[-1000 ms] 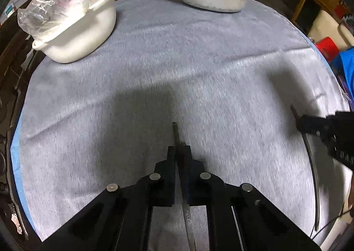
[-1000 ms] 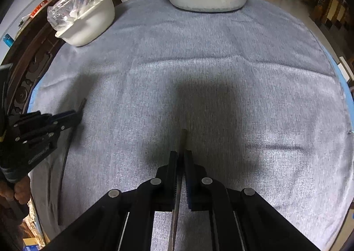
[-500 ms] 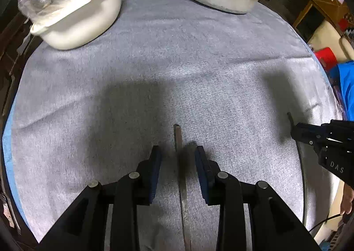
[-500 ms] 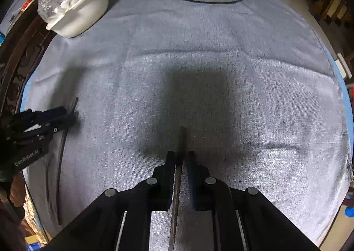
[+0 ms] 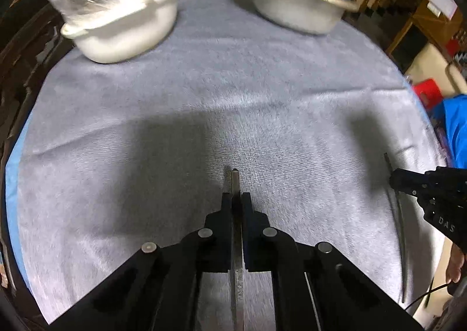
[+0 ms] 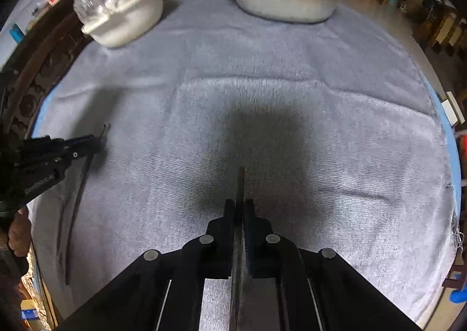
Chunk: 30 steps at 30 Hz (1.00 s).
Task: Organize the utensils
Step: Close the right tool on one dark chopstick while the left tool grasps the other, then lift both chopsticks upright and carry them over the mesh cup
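Each gripper holds a thin flat metal utensil by its handle over the grey cloth. My left gripper (image 5: 235, 199) is shut on one utensil (image 5: 235, 182), whose end sticks out past the fingertips. My right gripper (image 6: 240, 205) is shut on the other utensil (image 6: 241, 182). The right gripper also shows at the right edge of the left wrist view (image 5: 397, 180) with its long curved utensil (image 5: 401, 220). The left gripper shows at the left edge of the right wrist view (image 6: 96, 142) with its utensil (image 6: 78, 193).
A white bowl with a plastic bag in it (image 5: 122, 24) stands at the far left of the round table. A lidded metal pot (image 5: 300, 7) stands at the far middle. Grey cloth (image 5: 233, 97) covers the table; furniture lies beyond its right edge.
My left gripper opened half a second ago with the utensil lying between its fingers, and has now shut on it again. Both views have tilted up slightly.
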### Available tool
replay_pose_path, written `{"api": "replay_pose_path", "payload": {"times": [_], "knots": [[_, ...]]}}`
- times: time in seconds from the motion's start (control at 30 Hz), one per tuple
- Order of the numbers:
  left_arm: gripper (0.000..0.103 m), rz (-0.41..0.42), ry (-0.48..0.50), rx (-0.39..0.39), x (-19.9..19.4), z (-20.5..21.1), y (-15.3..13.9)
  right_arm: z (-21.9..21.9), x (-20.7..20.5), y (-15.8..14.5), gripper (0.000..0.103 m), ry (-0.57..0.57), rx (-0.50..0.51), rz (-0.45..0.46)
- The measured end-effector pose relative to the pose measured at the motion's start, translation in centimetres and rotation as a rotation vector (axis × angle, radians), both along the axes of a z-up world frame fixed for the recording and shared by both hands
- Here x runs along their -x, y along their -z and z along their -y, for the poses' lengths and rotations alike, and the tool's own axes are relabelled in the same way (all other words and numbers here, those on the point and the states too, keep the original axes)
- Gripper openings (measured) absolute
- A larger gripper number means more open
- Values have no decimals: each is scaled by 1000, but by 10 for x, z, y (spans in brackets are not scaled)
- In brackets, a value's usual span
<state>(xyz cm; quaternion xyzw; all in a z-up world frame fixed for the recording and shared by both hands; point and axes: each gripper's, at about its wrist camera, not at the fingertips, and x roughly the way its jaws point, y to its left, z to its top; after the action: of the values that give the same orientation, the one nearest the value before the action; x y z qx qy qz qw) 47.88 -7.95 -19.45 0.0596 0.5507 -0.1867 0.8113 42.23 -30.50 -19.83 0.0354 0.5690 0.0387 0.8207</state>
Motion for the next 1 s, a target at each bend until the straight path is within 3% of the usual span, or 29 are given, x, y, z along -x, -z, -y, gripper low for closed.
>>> {"api": "replay_pose_path", "payload": {"times": [0.37,0.63,1.0], "knots": [[5,168,-66,80,58,-39,-69,25,51,-60,6,86,-78,175],[5,298,-90,136,121,-63,-126,35,92,-96,6,138,-99,305],[5,438,-69,235,212,-79,-168,36,172,-140,6,212,-115,525]]}}
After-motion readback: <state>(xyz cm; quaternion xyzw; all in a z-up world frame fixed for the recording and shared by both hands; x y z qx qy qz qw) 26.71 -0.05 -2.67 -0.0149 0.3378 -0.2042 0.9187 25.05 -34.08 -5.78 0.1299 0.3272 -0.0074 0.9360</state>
